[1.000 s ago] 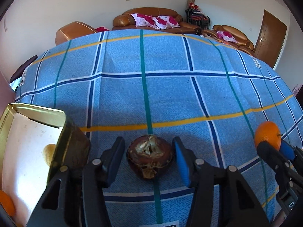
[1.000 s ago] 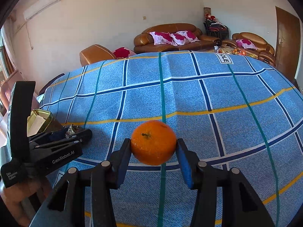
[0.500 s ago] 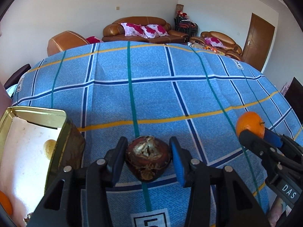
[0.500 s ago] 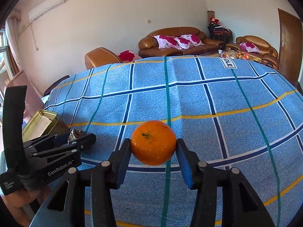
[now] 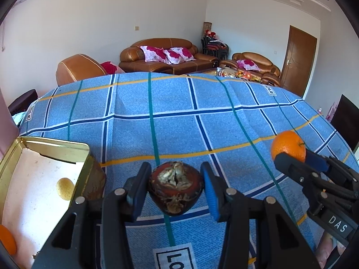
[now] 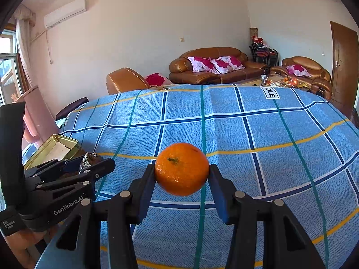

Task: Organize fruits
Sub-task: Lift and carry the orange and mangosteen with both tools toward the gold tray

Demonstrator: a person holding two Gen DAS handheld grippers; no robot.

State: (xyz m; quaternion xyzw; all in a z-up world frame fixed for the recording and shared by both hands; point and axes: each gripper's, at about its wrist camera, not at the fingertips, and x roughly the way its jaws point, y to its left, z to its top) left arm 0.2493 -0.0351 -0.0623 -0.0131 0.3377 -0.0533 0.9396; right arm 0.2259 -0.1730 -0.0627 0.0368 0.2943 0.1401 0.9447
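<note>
My left gripper point(image 5: 176, 189) just closed on the dark mangosteen point(image 5: 176, 190), held above the cloth just right of the gold tin point(image 5: 53, 149). Right gripper point(image 6: 182, 180) clamps an orange point(image 6: 182, 168), further right of tin.

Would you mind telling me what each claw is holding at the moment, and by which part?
The left claw grips a dark brown mangosteen by its sides; the right claw grips an orange by its sides, stem facing the camera.

Clamped mangosteen point(image 5: 176, 190), clamped orange point(image 6: 181, 168)
</note>
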